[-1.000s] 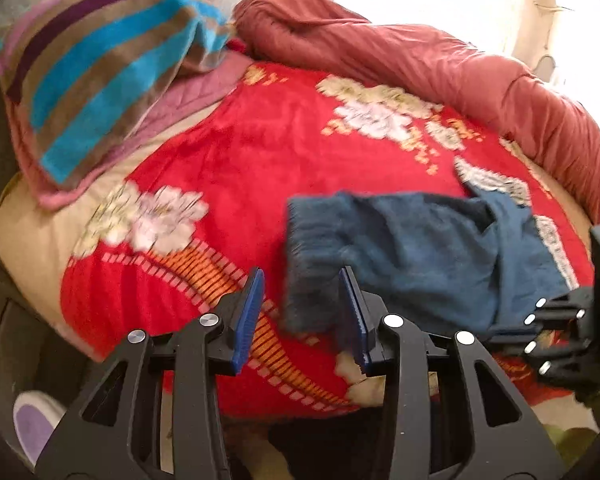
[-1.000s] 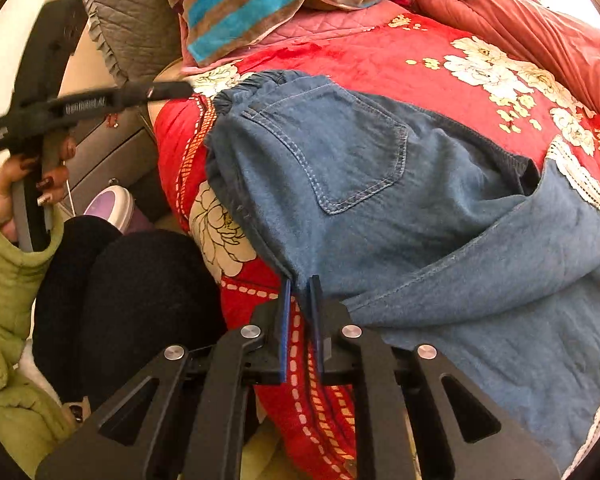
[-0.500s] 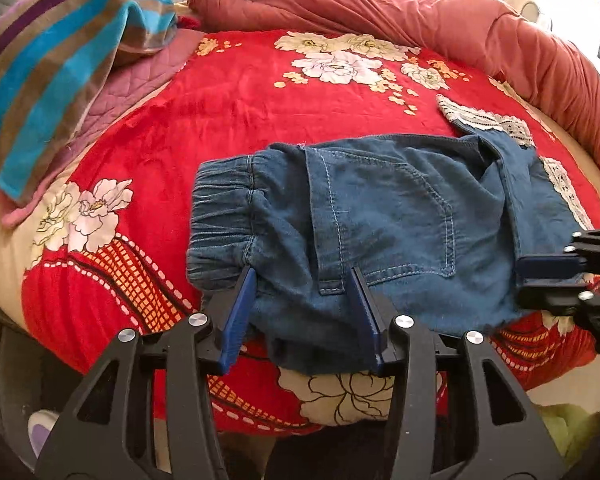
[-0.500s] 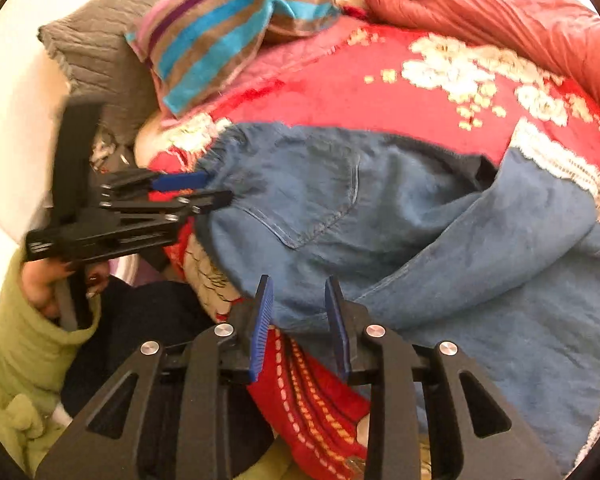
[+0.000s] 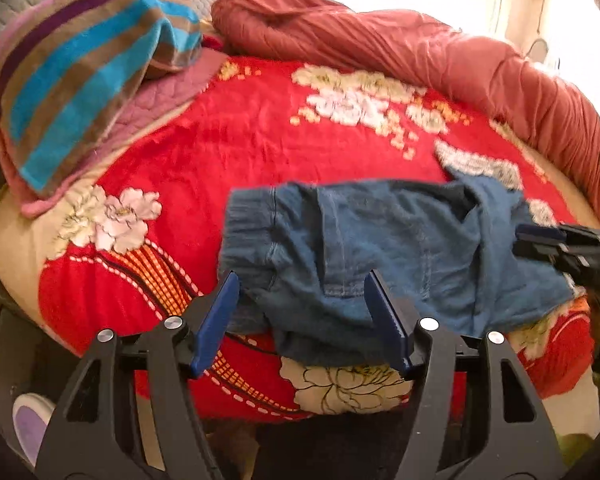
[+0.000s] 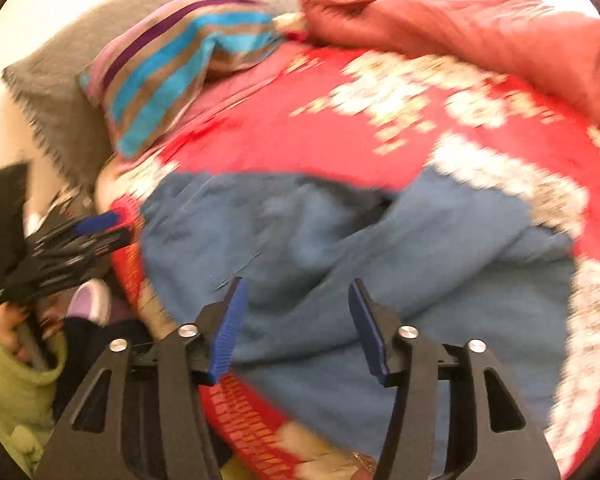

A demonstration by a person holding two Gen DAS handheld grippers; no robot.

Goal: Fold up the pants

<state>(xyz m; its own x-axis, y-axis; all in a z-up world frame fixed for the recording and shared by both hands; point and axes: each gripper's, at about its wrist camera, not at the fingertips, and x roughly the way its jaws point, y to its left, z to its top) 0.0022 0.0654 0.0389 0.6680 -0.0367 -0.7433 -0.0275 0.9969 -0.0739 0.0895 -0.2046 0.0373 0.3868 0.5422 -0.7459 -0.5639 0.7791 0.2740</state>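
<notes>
The pants (image 5: 380,248) lie bunched on the red blanket (image 5: 260,152) near the front edge of the bed. The left gripper (image 5: 304,316) and the right gripper (image 6: 296,328) are both wide open, holding nothing. A striped pillow (image 5: 80,76) and a rolled quilt (image 5: 420,56) lie behind, apart from the pants.

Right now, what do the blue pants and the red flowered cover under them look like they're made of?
The blue pants look like soft washed denim: matte, with stitched pocket seams and a gathered elastic waistband. The red flowered cover looks like plush fleece or velour, with a fuzzy, slightly sheeny nap, though blur leaves that open. Both tools are open and hold nothing.
</notes>
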